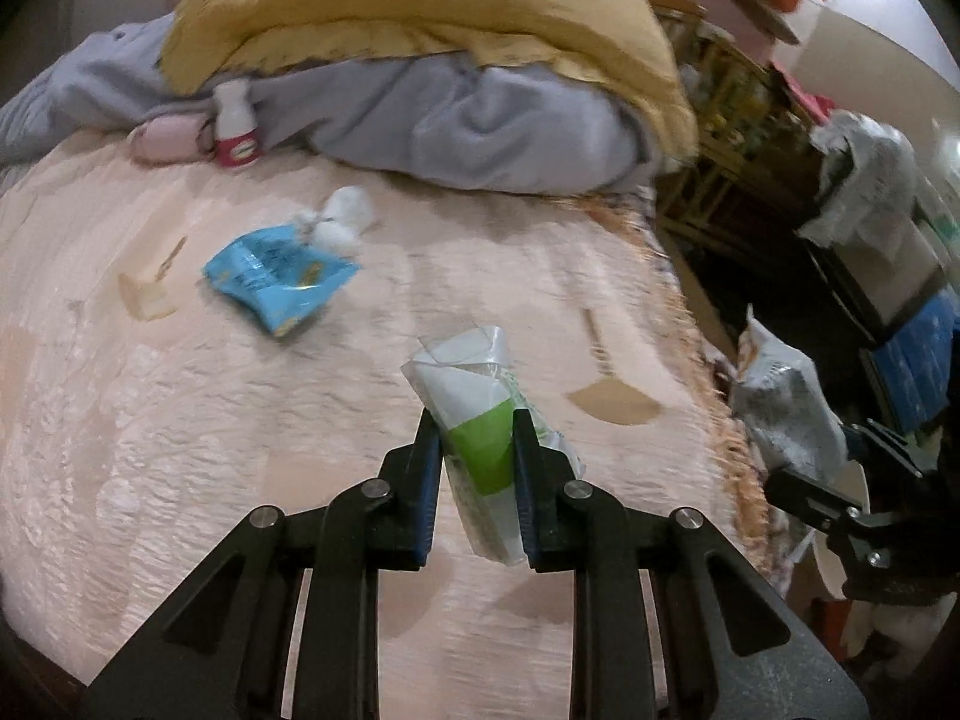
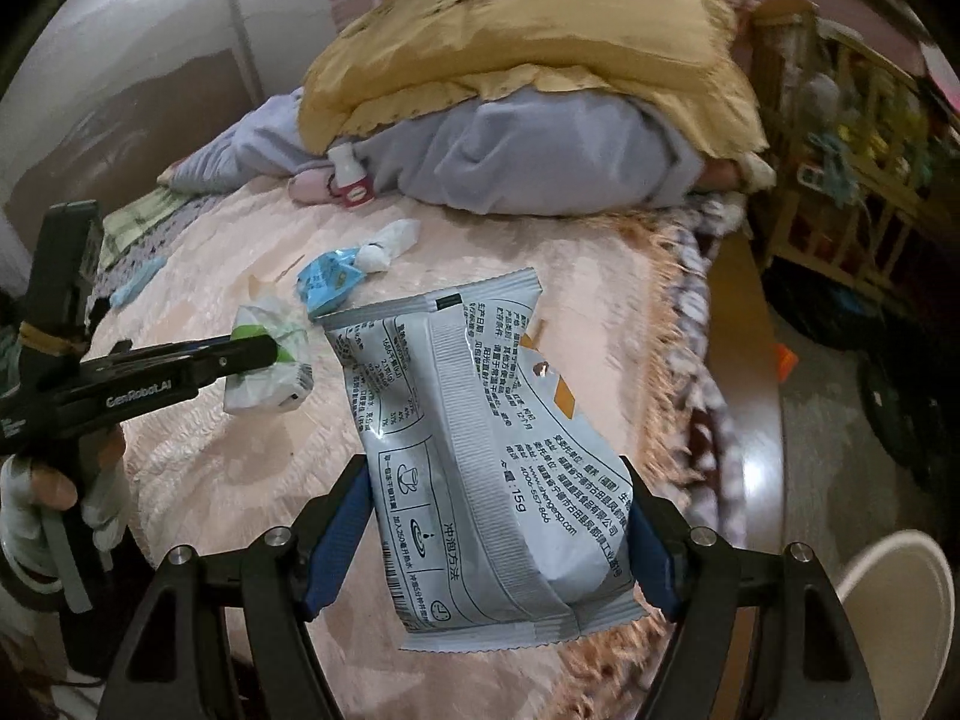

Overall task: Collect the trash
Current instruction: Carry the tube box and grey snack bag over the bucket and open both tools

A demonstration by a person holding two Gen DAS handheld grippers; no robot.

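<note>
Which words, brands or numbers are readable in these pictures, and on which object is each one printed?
"GenRobot.AI": side of the left gripper.
"159": grey packet in the right gripper.
"冲泡方法": same packet.
"400-657-866": same packet, partly blurred.
Other packet print, blue wrapper, small bottle: unreadable.

left hand-held gripper (image 2: pixel 273 354) — "GenRobot.AI"; grey packet (image 2: pixel 480 450) — "159"

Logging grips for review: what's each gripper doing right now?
Left gripper: shut on the green-and-white wrapper.
Right gripper: shut on the grey packet.
</note>
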